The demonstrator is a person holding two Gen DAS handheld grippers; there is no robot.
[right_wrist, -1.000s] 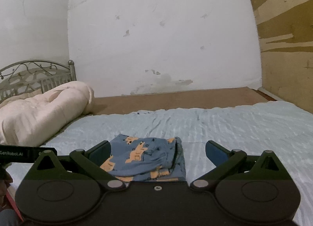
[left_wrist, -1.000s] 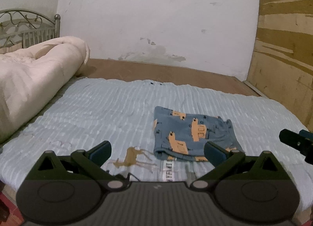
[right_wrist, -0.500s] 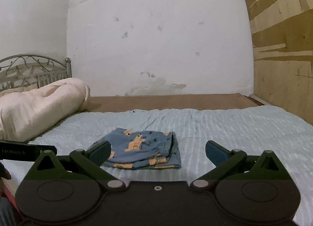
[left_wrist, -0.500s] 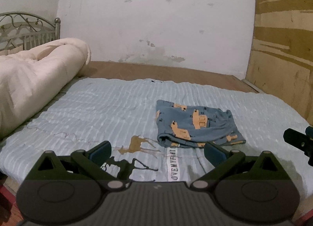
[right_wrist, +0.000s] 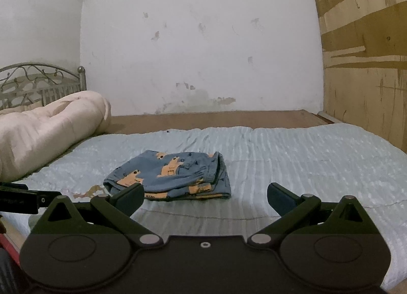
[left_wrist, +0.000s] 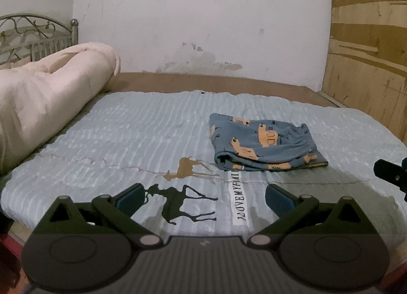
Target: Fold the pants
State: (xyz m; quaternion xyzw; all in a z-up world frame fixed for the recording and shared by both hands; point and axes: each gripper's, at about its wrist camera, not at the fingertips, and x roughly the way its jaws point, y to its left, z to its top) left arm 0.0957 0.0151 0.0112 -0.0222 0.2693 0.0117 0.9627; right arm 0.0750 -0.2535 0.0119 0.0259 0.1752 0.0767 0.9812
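Left wrist view: blue pants [left_wrist: 264, 147] lie folded; both tools spread, empty.

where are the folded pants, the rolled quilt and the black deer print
folded pants [left_wrist: 264, 146], left wrist view, top layer
rolled quilt [left_wrist: 45, 95], left wrist view, its side
black deer print [left_wrist: 178, 205], left wrist view, its body

A bed [left_wrist: 229, 82] with a brown base carries a pale blue ribbed bedspread [left_wrist: 132, 136] printed with a tan deer, a black deer and a white strip of lettering near its front edge. On the bedspread lie blue pants [left_wrist: 264, 149] with orange animal prints, folded into a compact stack right of the middle. A rolled cream comforter [left_wrist: 43, 93] rests along the left side, by the metal headboard [left_wrist: 30, 37].
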